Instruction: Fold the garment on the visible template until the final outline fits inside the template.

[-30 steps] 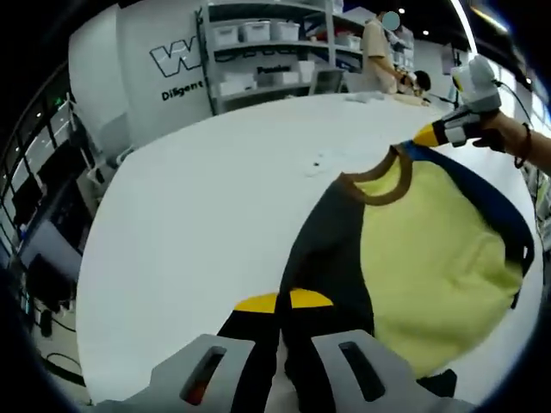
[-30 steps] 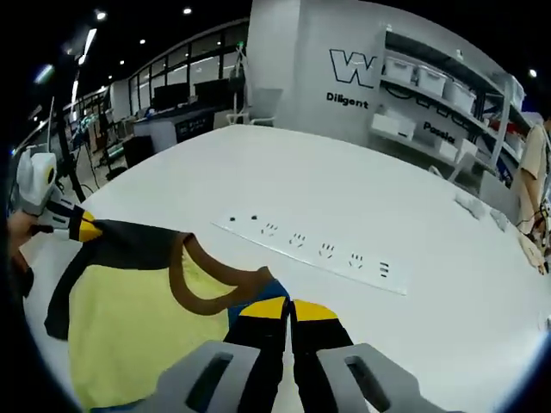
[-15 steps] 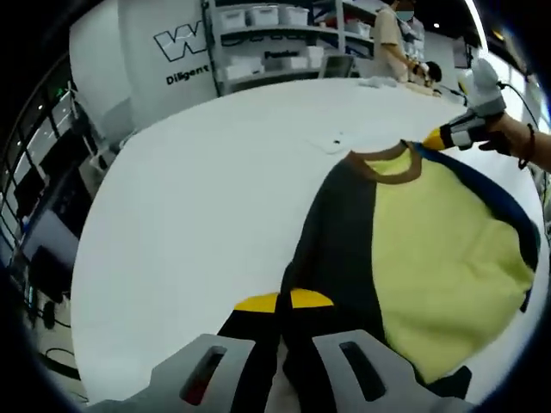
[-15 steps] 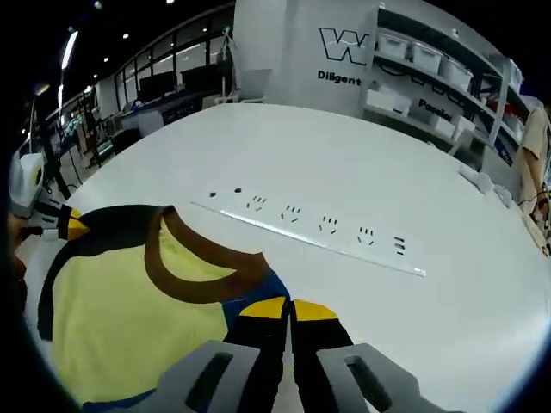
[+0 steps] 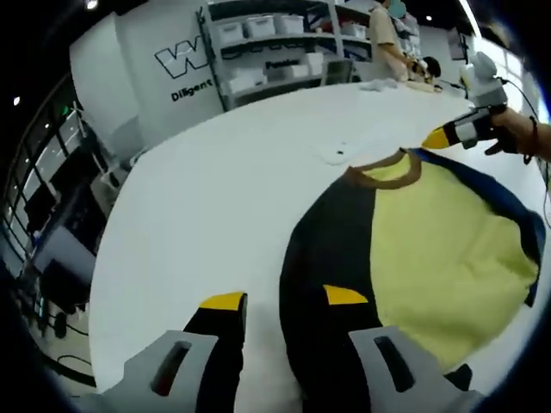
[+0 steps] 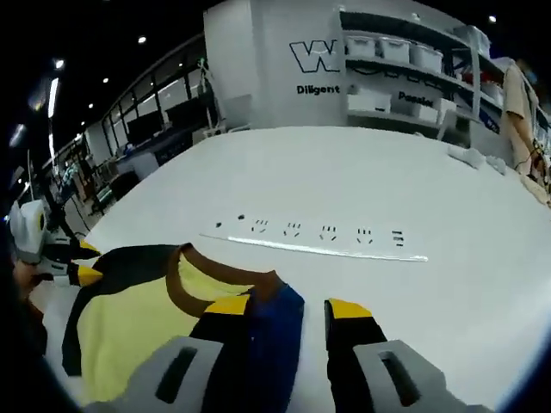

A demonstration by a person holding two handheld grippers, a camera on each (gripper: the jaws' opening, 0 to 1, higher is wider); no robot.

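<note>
Lying flat on the white table [image 5: 198,198], the garment [image 5: 430,258] is a yellow tee w/ a dark left sleeve, blue right sleeve and brown collar [image 5: 383,172]. Left gripper [image 5: 282,298] has its yellow-tipped jaws spread apart, nothing between them; the dark sleeve edge sits just under the nearer jaw, contact unclear. In the right gripper view the right gripper [image 6: 288,305] is likewise parted w/ no cloth pinched, the garment's [image 6: 164,310] blue shoulder lying between and beneath the jaws. Beyond the collar [image 6: 215,280], a white power strip [image 6: 318,245] lies on the table [image 6: 413,181], apart from the tee. Far past the table are shelves w/ white bins [image 5: 258,43], and a person [image 5: 383,43] stands near them.
</note>
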